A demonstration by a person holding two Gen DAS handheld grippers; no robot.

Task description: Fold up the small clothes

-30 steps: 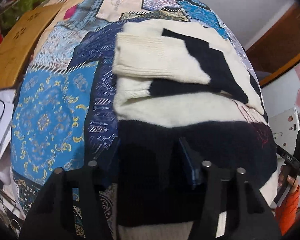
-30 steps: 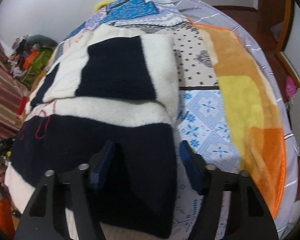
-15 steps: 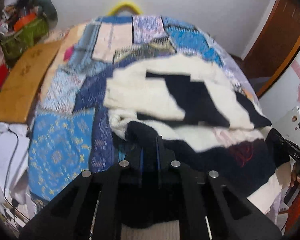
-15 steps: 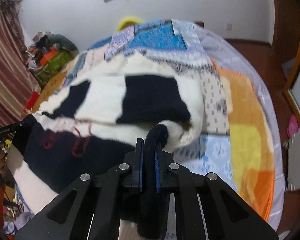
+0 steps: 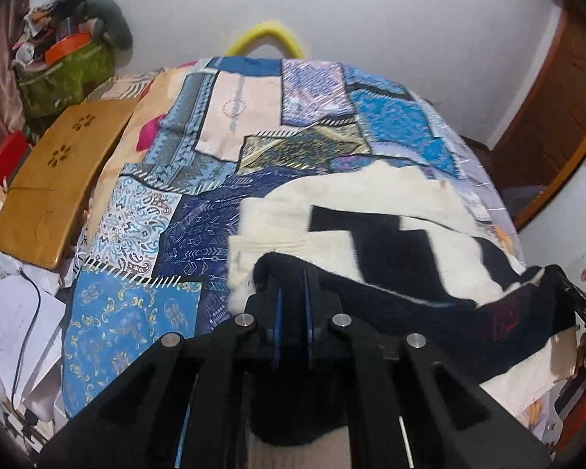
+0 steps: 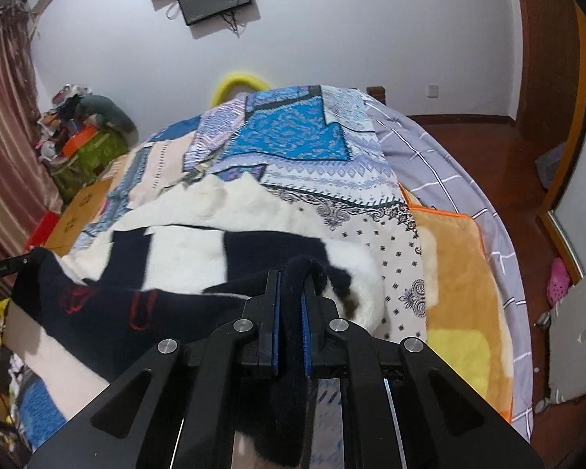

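Observation:
A small black-and-white knit sweater (image 5: 390, 234) lies on a bed, its sleeves folded across the body. My left gripper (image 5: 291, 293) is shut on the sweater's dark lower hem at the left corner and holds it raised above the bed. My right gripper (image 6: 291, 293) is shut on the same dark hem (image 6: 144, 305) at the right corner, also raised. The hem stretches between the two grippers, with red stitching showing on it. The sweater's upper part (image 6: 230, 211) still rests on the bed.
The bed has a blue patchwork cover (image 5: 136, 312). A wooden lap table (image 5: 54, 179) lies at its left edge. An orange and yellow blanket (image 6: 457, 273) lies to the right. A cluttered green bag (image 5: 62, 74) stands by the wall, wood floor (image 6: 488, 148) beyond.
Both grippers were open over the dark hem, then shut on it and lifted it up and forward. The hem now hangs between them above the sweater.

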